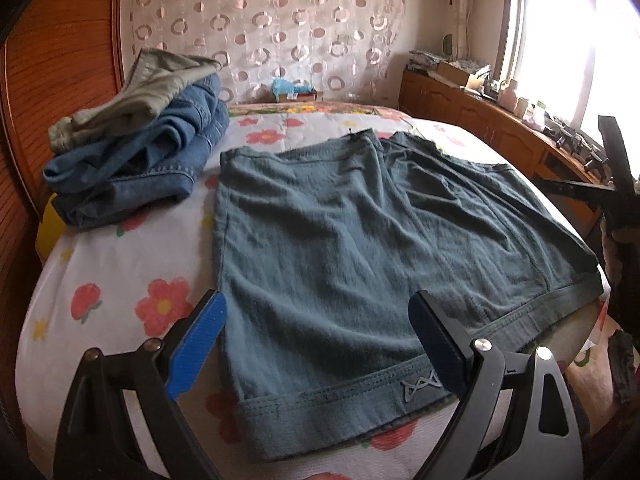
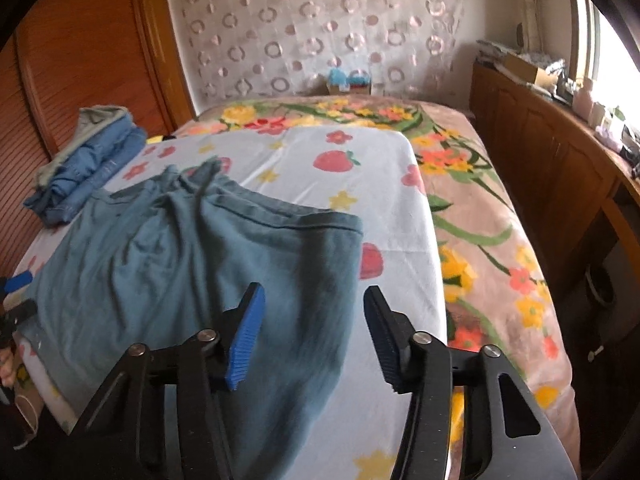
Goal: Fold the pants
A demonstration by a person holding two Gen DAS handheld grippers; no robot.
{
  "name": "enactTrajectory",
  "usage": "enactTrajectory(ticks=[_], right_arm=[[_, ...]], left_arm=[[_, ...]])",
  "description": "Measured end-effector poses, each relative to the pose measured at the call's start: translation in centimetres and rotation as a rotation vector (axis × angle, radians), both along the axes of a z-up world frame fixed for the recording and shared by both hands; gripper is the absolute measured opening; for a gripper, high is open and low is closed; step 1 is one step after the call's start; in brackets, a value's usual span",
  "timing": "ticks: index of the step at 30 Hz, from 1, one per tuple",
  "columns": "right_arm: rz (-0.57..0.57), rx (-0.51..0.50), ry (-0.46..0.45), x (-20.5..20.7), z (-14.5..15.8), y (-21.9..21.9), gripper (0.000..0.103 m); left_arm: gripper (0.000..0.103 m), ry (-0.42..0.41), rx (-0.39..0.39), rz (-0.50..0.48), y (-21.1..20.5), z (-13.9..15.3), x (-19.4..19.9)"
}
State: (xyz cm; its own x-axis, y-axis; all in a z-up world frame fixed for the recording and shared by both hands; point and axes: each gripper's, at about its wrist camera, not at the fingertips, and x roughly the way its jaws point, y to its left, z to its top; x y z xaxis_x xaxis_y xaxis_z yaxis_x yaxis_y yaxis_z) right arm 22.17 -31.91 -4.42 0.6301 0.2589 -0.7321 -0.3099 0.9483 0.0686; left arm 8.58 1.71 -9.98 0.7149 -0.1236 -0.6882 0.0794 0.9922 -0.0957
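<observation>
Teal, soft knit cloth makes up the pair of pants we are folding; they lie spread flat on the white sheet printed with red flowers and strawberries that covers the near part of the bed, their stitched hem band towards us in the left wrist view. Our left gripper hovers just above that hem corner with its blue-padded jaws spread wide and nothing between the pads. Our right gripper hangs over the other edge of the pants, near where the cloth meets bare sheet; its jaws stand partly apart with a clear gap, and we see no cloth pinched in them. At the far left of the bed, well apart from the teal pants, sits a stack of folded blue denim jeans with a grey-green garment on top. Beyond the sheet lies a pink blanket with yellow and orange flowers, and a brown wooden cabinet runs along the window side.
</observation>
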Motion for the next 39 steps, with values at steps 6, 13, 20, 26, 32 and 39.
enactTrajectory(ticks=[6, 13, 20, 26, 32, 39], right_arm=[[-0.031, -0.002, 0.068, 3.5, -1.0, -0.3, 0.035], [-0.079, 0.024, 0.111, 5.8, -2.0, -0.4, 0.018], [-0.201, -0.122, 0.044, 5.8, -1.0, -1.0, 0.000], [-0.155, -0.034, 0.003, 4.7, 0.2, -1.6, 0.000], [-0.087, -0.040, 0.035, 5.2, -0.7, 0.1, 0.046], [-0.052, 0.030, 0.110, 6.4, -2.1, 0.0, 0.003]], left_arm=[[0.093, 0.037, -0.017, 0.002, 0.3, -1.0, 0.2], [0.093, 0.029, 0.037, 0.000, -0.1, -1.2, -0.1], [0.093, 0.023, 0.053, -0.003, -0.2, -1.2, 0.0], [0.093, 0.023, 0.064, -0.003, -0.2, -1.1, 0.0], [0.093, 0.022, 0.068, -0.004, -0.3, -0.9, 0.1], [0.093, 0.021, 0.067, -0.014, -0.4, -1.0, 0.2]])
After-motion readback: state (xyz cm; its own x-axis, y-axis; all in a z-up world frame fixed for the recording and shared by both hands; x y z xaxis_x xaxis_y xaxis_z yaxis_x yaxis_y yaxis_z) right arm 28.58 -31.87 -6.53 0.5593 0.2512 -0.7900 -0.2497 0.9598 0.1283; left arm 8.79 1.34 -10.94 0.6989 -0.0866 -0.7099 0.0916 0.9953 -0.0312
